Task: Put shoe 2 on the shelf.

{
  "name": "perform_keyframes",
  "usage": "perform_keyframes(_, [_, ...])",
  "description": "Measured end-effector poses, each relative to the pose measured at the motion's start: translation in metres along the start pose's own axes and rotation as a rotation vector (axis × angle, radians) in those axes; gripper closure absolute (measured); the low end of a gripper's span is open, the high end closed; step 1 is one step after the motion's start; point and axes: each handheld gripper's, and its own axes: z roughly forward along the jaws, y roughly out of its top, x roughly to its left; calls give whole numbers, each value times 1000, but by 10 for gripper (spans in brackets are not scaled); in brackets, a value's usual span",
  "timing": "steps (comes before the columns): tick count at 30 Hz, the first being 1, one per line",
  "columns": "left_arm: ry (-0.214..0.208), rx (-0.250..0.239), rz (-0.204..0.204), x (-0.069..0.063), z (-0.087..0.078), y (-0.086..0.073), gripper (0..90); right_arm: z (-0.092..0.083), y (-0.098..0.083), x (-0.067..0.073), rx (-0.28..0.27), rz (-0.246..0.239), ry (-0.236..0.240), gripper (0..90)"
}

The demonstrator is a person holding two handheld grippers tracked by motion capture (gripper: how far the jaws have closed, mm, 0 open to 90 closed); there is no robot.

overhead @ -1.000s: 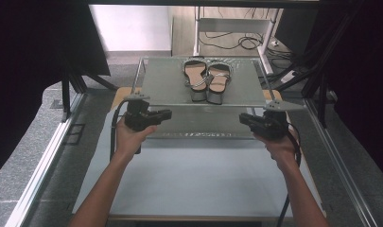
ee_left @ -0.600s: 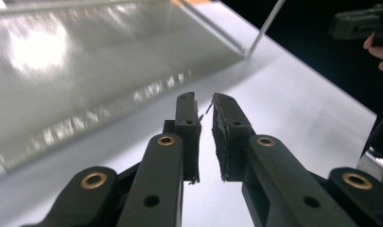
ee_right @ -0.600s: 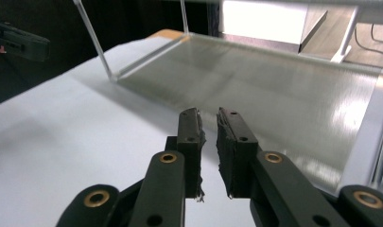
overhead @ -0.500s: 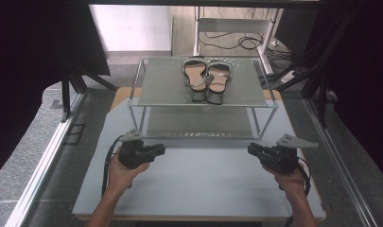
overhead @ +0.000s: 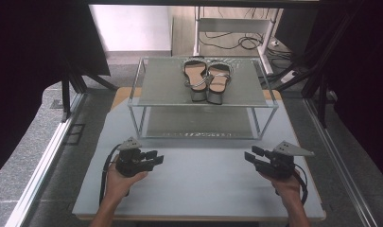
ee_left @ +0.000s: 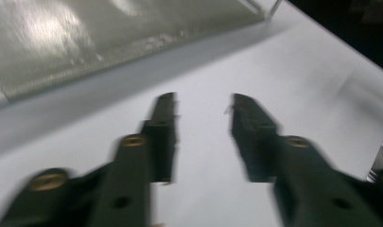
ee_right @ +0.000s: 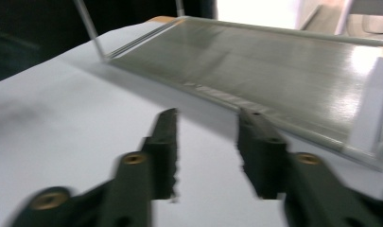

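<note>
— What lies nearest the tongs?

— A two-tier rack (overhead: 203, 99), metal-framed with grey mesh shelves, standing square on the pale counter (overhead: 198, 189), well apart from both.

— And on it?

— A pair of sandals (overhead: 207, 80) on the top shelf, right of centre, toward its far edge. Tan insoles, thin silvery straps, dark soles. They lie flat, soles down, side by side and touching, their squared ends pointing at the near edge.

— The lower shelf?

— Seen from the right tongs' camera, the lower shelf (ee_right: 274, 71) is bare grey mesh, glinting under the light, resting just above the counter.
</note>
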Motion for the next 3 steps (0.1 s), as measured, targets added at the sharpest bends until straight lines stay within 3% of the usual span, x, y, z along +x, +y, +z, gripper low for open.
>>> perform_keyframes(1, [10,0,-1,0,0,-1,530,0,0,0,0,0,0,494])
perform_keyframes(3, [23,5,-9,1,0,-2,449,-1,-4,-1,12,-4,-12,431])
